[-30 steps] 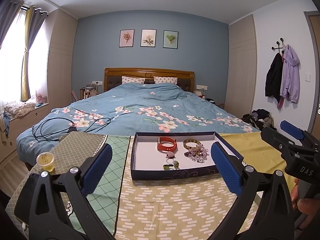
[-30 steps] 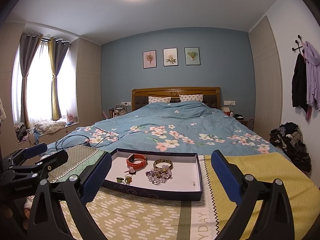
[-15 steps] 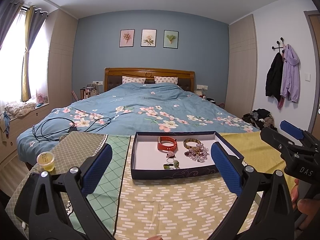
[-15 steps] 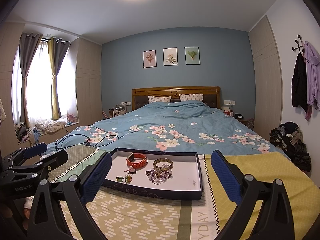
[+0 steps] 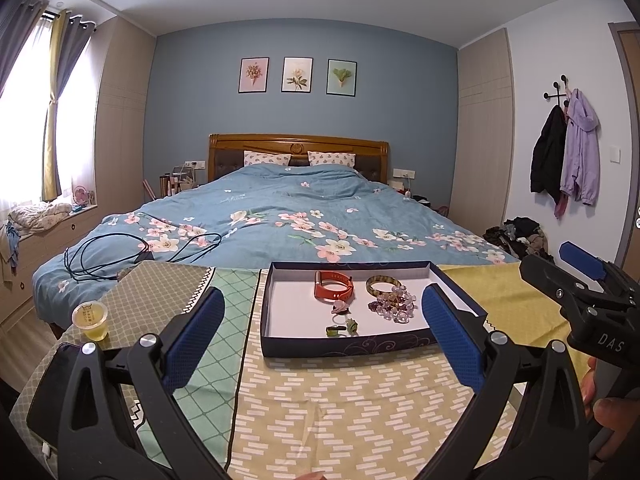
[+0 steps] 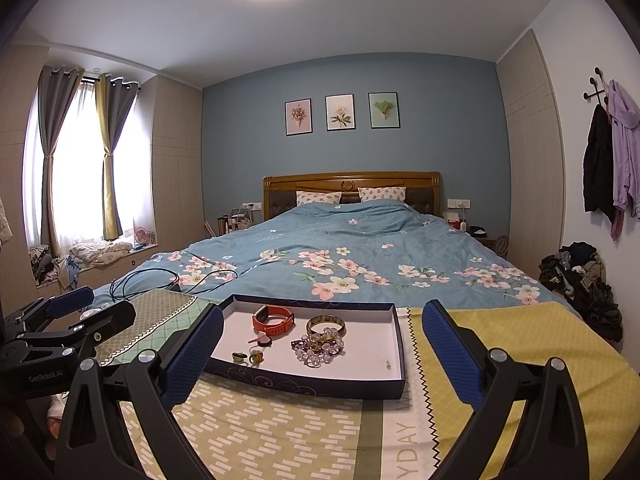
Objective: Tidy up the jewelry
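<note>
A dark blue box lid (image 5: 344, 347) (image 6: 308, 385) with a white inside lies on a patterned cloth. In it are an orange watch band (image 5: 333, 287) (image 6: 274, 319), a gold bangle (image 5: 383, 284) (image 6: 325, 325), a heap of clear and purple beads (image 5: 394, 305) (image 6: 318, 346), a small pink piece (image 5: 340, 306) and two green rings (image 5: 342, 327) (image 6: 248, 357). My left gripper (image 5: 320, 340) hangs open in front of the box, with nothing between its fingers. My right gripper (image 6: 320, 354) is open too, just short of the box's near wall.
A small cup of yellow liquid (image 5: 90, 321) and a dark phone (image 5: 52, 384) sit at the left of the cloth. Behind the box is a bed (image 5: 280, 216) with black cables (image 5: 120, 252). A pile of clothes (image 6: 580, 280) lies by the right wall.
</note>
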`<control>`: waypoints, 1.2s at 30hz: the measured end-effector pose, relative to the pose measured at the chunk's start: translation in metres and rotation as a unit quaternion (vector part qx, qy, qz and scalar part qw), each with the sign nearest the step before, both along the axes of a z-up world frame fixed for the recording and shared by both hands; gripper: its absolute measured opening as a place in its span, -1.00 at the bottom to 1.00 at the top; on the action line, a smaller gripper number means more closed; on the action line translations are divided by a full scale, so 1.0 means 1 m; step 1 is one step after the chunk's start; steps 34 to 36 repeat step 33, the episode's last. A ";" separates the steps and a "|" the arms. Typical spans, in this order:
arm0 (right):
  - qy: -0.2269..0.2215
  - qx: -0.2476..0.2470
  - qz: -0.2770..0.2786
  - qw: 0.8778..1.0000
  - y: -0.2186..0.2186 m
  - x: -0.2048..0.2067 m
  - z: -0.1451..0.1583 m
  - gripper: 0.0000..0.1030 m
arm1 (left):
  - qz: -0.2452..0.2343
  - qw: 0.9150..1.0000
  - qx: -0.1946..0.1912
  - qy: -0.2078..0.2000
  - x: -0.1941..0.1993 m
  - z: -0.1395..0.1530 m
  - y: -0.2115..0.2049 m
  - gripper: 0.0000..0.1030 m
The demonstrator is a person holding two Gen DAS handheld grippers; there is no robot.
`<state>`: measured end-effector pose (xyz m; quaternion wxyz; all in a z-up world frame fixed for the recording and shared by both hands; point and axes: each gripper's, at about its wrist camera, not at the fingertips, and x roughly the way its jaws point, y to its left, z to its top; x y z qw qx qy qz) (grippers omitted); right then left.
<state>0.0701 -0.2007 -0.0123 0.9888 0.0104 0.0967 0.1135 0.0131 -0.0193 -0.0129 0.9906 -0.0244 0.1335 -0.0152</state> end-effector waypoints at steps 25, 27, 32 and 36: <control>0.004 0.000 0.002 1.000 0.000 -0.001 -0.008 0.86 | 0.000 1.000 0.014 0.000 -0.003 -0.001 -0.006 0.89; 0.015 0.001 0.007 1.000 -0.003 0.002 -0.011 0.86 | -0.006 1.000 0.011 0.016 0.002 -0.004 -0.005 0.89; 0.073 -0.029 -0.028 0.996 -0.031 0.024 -0.022 0.86 | 0.004 0.998 0.013 0.062 0.019 -0.015 0.009 0.89; 0.091 -0.034 -0.037 0.995 -0.038 0.031 -0.025 0.87 | 0.013 0.997 0.011 0.073 0.024 -0.018 0.017 0.89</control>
